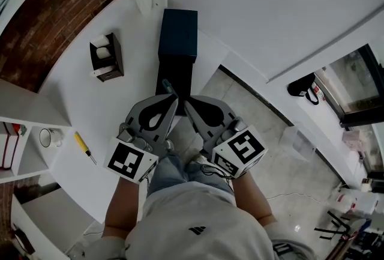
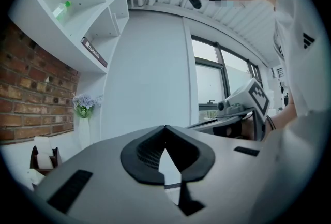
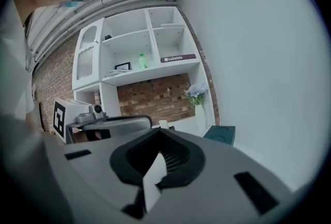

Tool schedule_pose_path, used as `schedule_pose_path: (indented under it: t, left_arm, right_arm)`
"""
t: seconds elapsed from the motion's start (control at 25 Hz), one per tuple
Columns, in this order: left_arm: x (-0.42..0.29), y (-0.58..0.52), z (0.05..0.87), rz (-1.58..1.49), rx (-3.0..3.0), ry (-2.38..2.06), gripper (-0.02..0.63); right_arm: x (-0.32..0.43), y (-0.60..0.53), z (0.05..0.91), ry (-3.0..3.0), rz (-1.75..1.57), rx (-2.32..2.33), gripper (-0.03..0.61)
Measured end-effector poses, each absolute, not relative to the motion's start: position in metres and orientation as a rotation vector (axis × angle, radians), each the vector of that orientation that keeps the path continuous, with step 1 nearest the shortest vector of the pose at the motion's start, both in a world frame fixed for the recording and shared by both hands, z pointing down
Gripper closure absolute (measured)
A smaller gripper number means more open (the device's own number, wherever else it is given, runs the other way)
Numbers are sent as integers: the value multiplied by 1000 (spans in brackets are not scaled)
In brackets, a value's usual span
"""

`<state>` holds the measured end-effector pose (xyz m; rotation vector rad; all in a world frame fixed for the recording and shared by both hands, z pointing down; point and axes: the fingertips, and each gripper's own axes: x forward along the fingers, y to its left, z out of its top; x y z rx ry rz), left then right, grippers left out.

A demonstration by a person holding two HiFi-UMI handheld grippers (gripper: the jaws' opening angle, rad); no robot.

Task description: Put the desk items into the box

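Dark teal box (image 1: 177, 33), yellow tool (image 1: 81, 143), white desk (image 1: 78, 102).

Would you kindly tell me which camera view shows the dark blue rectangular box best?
The head view: the dark blue rectangular box shows nearly whole from above. The right gripper view catches only one corner of it; the left gripper view shows none of it.

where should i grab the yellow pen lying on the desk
Take the yellow pen by the middle of its yellow barrel, coming straight down from above with the jaws set across it. It is slim and lies flat and slantwise on the white desk, bare desk either side.
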<state>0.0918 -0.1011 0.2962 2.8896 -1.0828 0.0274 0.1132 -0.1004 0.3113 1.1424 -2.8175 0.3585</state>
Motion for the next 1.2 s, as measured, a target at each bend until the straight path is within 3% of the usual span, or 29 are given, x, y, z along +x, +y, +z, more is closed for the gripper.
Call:
schedule_pose_path:
  t: [1.2]
  left_arm:
    - [105,-34,281,23,2828,-1368,601]
  right_arm:
    - [124,-38,289,-3009,306,871,571]
